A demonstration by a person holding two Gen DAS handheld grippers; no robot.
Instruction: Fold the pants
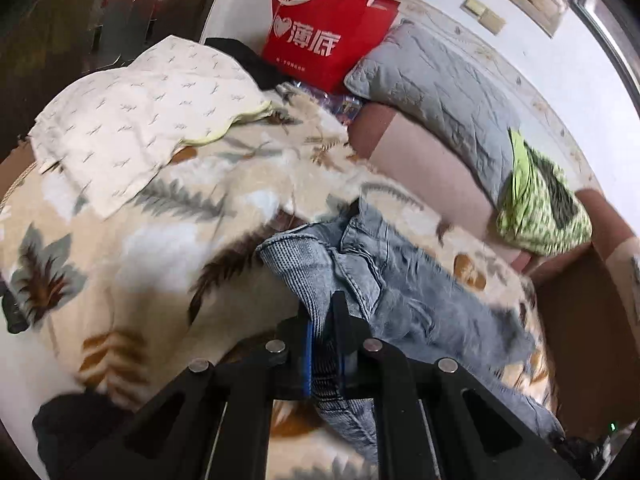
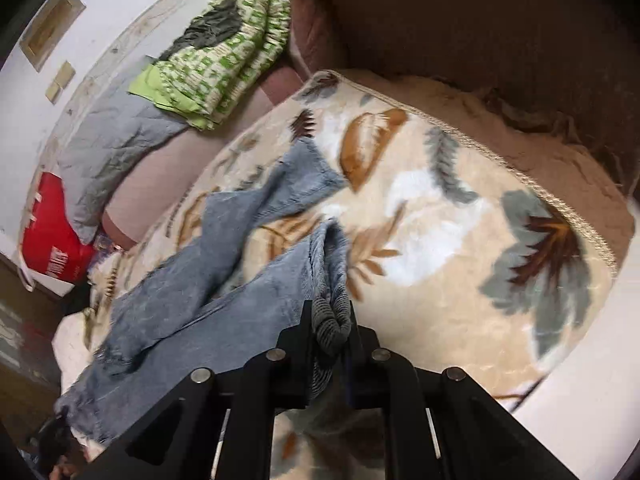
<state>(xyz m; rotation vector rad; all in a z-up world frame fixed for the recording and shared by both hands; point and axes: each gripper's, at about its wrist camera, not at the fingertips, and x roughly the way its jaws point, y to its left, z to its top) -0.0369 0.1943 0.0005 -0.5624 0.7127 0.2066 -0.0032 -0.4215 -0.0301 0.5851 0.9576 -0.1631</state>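
Note:
Light blue denim pants (image 1: 404, 280) lie rumpled on a cream leaf-print blanket (image 1: 140, 248). My left gripper (image 1: 325, 320) is shut on the ribbed waistband end of the pants, which bunches up between the fingers. In the right wrist view the pants (image 2: 224, 280) stretch away to the left, with both legs spread over the blanket (image 2: 440, 240). My right gripper (image 2: 329, 320) is shut on a bunched ribbed edge of the pants and lifts it a little off the blanket.
A red paper bag (image 1: 324, 36), a grey quilted pillow (image 1: 432, 92) and a green patterned cloth (image 1: 540, 204) lie along the far wall. A white printed sheet (image 1: 136, 120) lies folded on the blanket. A brown sofa arm (image 2: 480, 20) rises beyond the blanket's edge.

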